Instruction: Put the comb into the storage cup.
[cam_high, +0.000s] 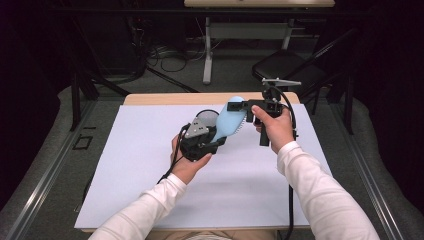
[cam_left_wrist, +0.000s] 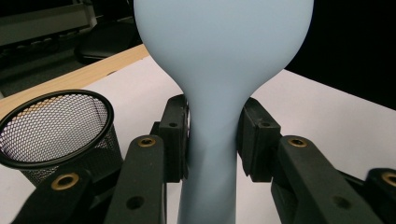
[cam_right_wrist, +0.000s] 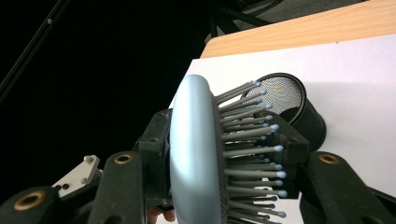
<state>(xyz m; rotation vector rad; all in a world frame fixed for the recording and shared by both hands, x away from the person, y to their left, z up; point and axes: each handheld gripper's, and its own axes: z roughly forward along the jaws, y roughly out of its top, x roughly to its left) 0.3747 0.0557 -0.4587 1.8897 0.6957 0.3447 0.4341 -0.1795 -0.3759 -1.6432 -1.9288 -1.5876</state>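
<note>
A light blue hairbrush (cam_high: 229, 123) is held above the table between both grippers. My left gripper (cam_high: 214, 141) is shut on its narrow handle (cam_left_wrist: 212, 154), with a jaw pad pressed to each side and the oval back (cam_left_wrist: 224, 42) rising ahead. My right gripper (cam_high: 236, 106) is shut on the brush head (cam_right_wrist: 191, 149): one jaw sits against the smooth back, the other against the tips of the grey bristles (cam_right_wrist: 252, 140). The brush tilts up toward the far right.
A black mesh cup (cam_high: 206, 116) stands upright on the white sheet (cam_high: 150, 165) just behind the left gripper; it also shows as the mesh cup (cam_left_wrist: 51, 130) and the cup (cam_right_wrist: 299, 112). The table's wooden far edge (cam_high: 165, 98) and a dark chair (cam_high: 285, 67) lie beyond.
</note>
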